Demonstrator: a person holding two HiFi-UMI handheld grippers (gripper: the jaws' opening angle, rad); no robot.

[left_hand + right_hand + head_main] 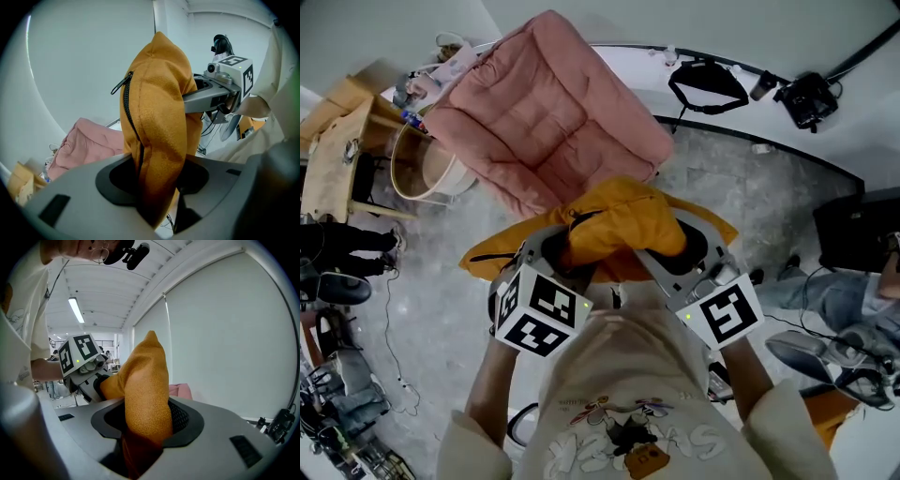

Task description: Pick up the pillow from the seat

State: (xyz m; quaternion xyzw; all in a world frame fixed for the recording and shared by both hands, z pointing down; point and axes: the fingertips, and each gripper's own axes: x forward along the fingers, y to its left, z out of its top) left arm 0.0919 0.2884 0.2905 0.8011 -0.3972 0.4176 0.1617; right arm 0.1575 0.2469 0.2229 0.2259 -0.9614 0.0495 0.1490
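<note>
Your left gripper point(555, 258) and right gripper point(680, 248) each clamp the orange pillow point(623, 220), held clear of the pink seat point(548, 112). If either pinch loosens, the fabric may slip.

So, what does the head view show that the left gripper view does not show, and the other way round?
Only the head view: the black bag on the floor, and the marker cube on the left tongs.
Only the left gripper view: the left tongs from close, their jaws pressed on the lower edge of the orange pillow.
Both: the pillow held up by both tongs, the pink seat beyond it, and the right tongs, which grip the pillow's other side.
</note>
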